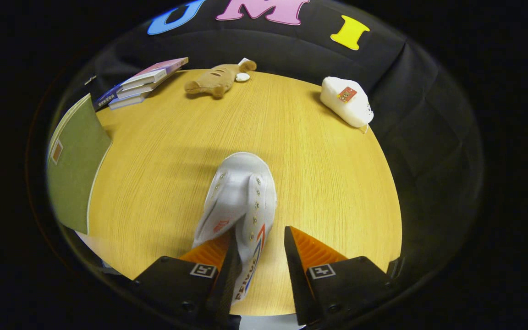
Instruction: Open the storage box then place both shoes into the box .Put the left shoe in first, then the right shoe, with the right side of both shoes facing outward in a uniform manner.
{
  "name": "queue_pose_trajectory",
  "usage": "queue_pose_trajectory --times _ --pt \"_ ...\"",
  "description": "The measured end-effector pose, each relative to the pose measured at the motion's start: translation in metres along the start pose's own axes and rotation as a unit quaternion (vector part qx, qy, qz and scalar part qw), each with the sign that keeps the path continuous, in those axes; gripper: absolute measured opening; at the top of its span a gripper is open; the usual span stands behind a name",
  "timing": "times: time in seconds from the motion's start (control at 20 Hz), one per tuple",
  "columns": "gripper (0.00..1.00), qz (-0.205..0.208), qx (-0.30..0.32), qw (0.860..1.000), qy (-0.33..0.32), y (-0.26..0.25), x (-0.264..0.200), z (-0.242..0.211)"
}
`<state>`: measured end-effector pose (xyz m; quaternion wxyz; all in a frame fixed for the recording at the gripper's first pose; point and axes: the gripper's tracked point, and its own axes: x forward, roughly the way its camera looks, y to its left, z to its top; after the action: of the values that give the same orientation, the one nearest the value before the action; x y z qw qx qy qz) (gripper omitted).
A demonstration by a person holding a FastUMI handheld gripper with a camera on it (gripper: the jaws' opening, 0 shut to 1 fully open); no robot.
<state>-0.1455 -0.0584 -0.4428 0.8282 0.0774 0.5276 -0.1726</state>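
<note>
Gripper-mounted fisheye (close) above table (319, 183)

**Hidden heel, cropped box**

The white shoe (241, 201) loses its heel behind the gripper (260, 250) fingers, so any grip is unclear. The green box (74, 160) is cut off at the side. Book (142, 82) labels are too small to read.

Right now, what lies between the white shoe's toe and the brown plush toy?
Gripper view: only bare tabletop between white shoe and brown plush toy; the tool straddles the shoe's heel, open.
</note>
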Motion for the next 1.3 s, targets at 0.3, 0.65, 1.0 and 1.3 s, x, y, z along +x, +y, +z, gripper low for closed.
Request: queue_pose_trajectory --times 0.3,0.65,1.0,1.3 --pt "0.07 0.009 0.027 1.0 -0.006 0.003 0.009 0.004" --pt "0.05 0.053 0.103 0.993 -0.036 0.024 -0.045 0.034" --pt "0.05 0.115 0.128 0.982 -0.083 0.09 -0.129 0.109" --pt "0.05 0.169 0.136 0.971 -0.099 0.179 -0.183 0.16"
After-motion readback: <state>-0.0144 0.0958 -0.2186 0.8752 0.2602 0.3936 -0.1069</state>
